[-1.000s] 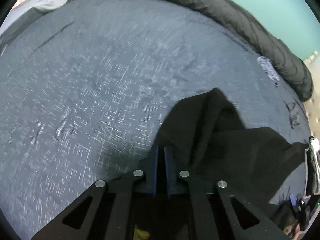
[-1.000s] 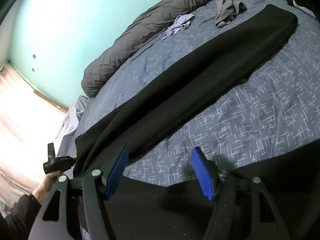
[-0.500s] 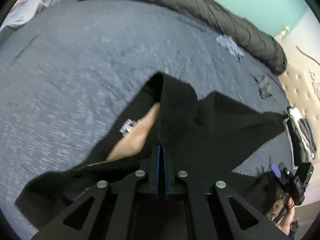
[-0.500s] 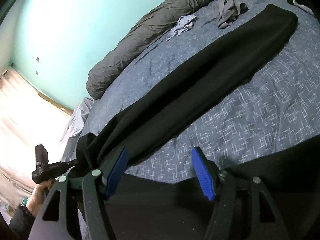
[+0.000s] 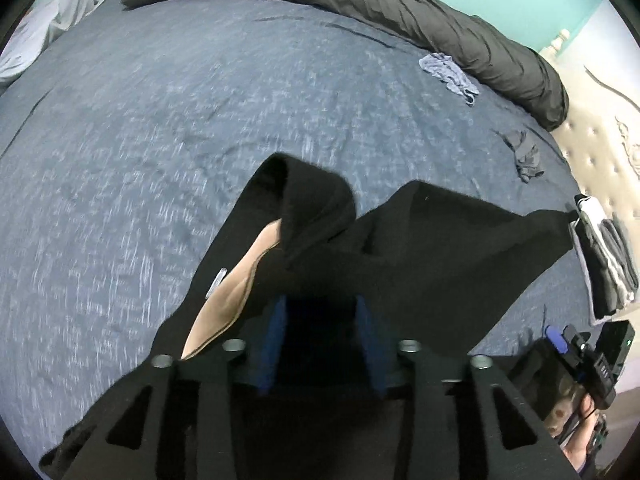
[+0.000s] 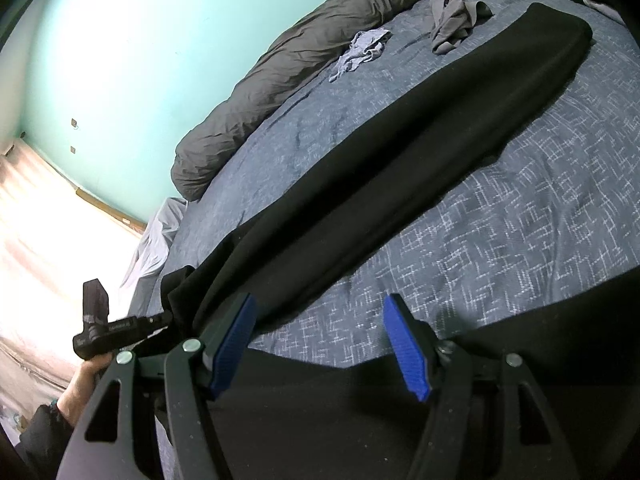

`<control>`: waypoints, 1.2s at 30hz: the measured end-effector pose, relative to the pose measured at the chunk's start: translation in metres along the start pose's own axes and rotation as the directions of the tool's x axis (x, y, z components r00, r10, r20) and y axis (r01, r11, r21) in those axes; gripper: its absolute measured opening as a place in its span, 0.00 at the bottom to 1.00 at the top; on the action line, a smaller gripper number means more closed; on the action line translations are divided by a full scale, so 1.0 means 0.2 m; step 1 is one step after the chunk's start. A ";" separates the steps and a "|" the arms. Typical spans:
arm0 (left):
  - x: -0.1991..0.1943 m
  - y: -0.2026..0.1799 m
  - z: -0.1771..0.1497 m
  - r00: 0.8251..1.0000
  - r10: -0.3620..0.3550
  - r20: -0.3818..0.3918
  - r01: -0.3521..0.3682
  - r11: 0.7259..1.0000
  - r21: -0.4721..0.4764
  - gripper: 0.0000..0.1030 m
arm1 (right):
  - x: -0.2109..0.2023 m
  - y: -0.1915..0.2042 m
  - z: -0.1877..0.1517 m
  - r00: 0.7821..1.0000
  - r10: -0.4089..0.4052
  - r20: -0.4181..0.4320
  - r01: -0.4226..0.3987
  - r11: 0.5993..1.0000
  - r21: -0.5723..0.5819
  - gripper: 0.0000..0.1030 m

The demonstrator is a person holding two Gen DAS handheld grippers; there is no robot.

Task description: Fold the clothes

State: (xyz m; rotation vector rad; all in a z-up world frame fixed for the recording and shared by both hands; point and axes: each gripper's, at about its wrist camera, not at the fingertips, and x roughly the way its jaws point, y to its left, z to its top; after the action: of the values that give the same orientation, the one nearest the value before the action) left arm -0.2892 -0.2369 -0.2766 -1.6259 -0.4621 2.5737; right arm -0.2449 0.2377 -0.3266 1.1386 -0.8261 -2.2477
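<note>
A long black garment (image 6: 400,152) lies folded lengthwise across the blue patterned bedspread (image 6: 520,240). In the left wrist view its near end (image 5: 440,248) is bunched and raised, showing a tan lining with a small label (image 5: 228,300). My left gripper (image 5: 324,332) is open, its blue pads apart, and black cloth lies between and over them. My right gripper (image 6: 320,344) is open above the bedspread beside the garment's near edge, with nothing between its fingers. A hand holds the left gripper (image 6: 108,328) at the garment's end.
A rolled grey duvet (image 5: 400,12) runs along the far side of the bed. A light blue cloth (image 5: 448,72) and a dark grey one (image 5: 524,156) lie loose near it. Folded clothes (image 5: 604,256) are stacked by the tufted headboard (image 5: 592,140). A pale sheet (image 5: 48,36) sits at the far left corner.
My left gripper's pads have gone from shut to apart, and the garment's end has spread out ahead of it. The right gripper has stayed open and barely moved.
</note>
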 end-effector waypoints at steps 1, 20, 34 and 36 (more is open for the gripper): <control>0.00 0.00 0.02 1.000 -0.005 0.005 0.005 1.000 -0.008 0.45 | 0.00 0.00 0.00 1.000 0.000 -0.001 0.000 1.000 -0.001 0.66; -0.05 0.11 0.11 0.997 0.060 0.055 -0.054 0.994 -0.095 0.47 | -0.01 -0.03 0.01 1.000 0.002 -0.004 -0.002 1.000 0.017 0.66; 0.01 0.23 0.26 0.997 0.059 0.054 -0.051 0.989 -0.141 0.54 | 0.00 -0.05 0.02 1.000 -0.004 -0.006 0.004 1.000 0.026 0.66; 0.04 0.24 0.29 0.997 0.057 0.048 -0.050 0.989 -0.138 0.54 | 0.00 -0.06 0.02 1.000 -0.005 -0.006 0.006 1.000 0.030 0.66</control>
State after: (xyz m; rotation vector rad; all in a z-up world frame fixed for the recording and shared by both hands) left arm -0.3398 -0.2947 -0.2735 -1.6372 -0.6199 2.6841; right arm -0.2502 0.2480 -0.3323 1.1618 -0.8583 -2.2427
